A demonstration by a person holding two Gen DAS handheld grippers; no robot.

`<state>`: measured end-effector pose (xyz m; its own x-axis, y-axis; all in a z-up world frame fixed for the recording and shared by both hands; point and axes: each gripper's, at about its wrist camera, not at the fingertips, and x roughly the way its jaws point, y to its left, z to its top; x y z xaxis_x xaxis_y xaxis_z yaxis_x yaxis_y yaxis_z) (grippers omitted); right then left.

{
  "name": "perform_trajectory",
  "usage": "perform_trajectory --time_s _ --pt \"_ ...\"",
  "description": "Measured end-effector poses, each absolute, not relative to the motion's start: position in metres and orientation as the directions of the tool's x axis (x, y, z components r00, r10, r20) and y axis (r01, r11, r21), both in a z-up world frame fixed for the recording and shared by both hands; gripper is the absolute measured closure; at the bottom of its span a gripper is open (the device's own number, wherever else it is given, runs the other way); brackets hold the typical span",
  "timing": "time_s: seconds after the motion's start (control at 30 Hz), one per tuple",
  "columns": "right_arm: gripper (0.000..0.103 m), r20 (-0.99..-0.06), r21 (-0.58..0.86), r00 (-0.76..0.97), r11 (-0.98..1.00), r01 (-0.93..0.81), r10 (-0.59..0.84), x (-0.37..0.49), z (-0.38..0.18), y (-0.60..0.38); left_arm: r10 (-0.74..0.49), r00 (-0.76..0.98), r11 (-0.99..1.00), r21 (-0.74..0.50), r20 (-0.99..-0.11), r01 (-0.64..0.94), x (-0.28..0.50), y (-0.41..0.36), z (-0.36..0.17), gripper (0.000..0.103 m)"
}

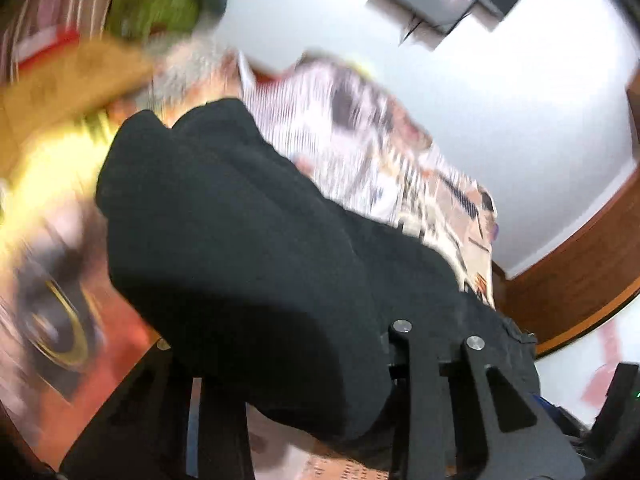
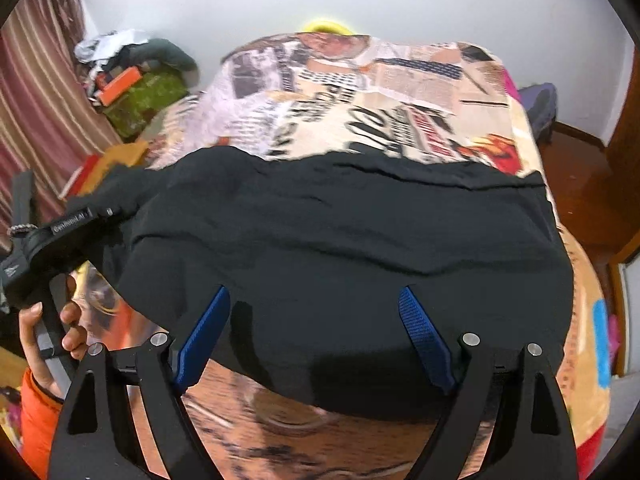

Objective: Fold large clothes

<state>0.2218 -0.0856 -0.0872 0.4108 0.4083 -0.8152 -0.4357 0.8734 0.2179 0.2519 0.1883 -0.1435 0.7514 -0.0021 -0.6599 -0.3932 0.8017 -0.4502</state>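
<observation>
Your right gripper (image 2: pixel 314 334) has its blue fingers (image 2: pixel 204 332) spread wide, and nothing is clamped between them. The black garment (image 2: pixel 340 248) lies on the bed (image 2: pixel 400 92), directly ahead of these fingers. Its near hem passes across both fingertips and fills the gap between them. The patterned bedcover shows beneath the fingers, on your side of the hem.

The garment's long axis runs crosswise to the right fingers, from left to right across the bed. Its far edge lies roughly parallel to the near hem. Its left end rises off the bed toward the left gripper (image 2: pixel 80 220), which your left hand (image 2: pixel 48 332) holds by the handle.

In the left wrist view the picture is blurred. The garment (image 1: pixel 240 240) drapes over the left gripper (image 1: pixel 304 360) and hides both fingertips. You cannot tell from either view how far these fingers stand apart, or whether they clamp the cloth. From the left fingers the cloth extends forward and to the right, down to the bed (image 1: pixel 360 140).
</observation>
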Motion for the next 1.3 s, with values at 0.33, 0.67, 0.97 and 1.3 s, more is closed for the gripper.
perform_trajectory --time_s 0.33,0.67,0.97,1.3 --pt "0.018 -0.837 0.307 0.258 0.805 -0.508 0.482 0.213 -0.125 0.000 0.271 0.808 0.926 -0.089 -0.523 -0.368 0.227 0.162 -0.058 0.071" --pt "0.018 -0.835 0.307 0.265 0.807 -0.504 0.483 0.209 -0.115 -0.029 0.130 0.836 0.986 -0.022 -0.534 -0.168 0.242 0.086 -0.059 0.072" --pt "0.018 -0.789 0.205 0.512 0.931 -0.302 0.340 0.202 -0.065 -0.168 -0.075 0.788 0.997 -0.054 -0.610 0.053 0.260 0.005 -0.074 0.065" --pt "0.018 -0.798 0.262 0.514 0.949 -0.174 0.314 0.184 -0.072 -0.228 -0.194 0.574 0.970 -0.068 -0.796 0.233 0.280 -0.057 -0.147 0.033"
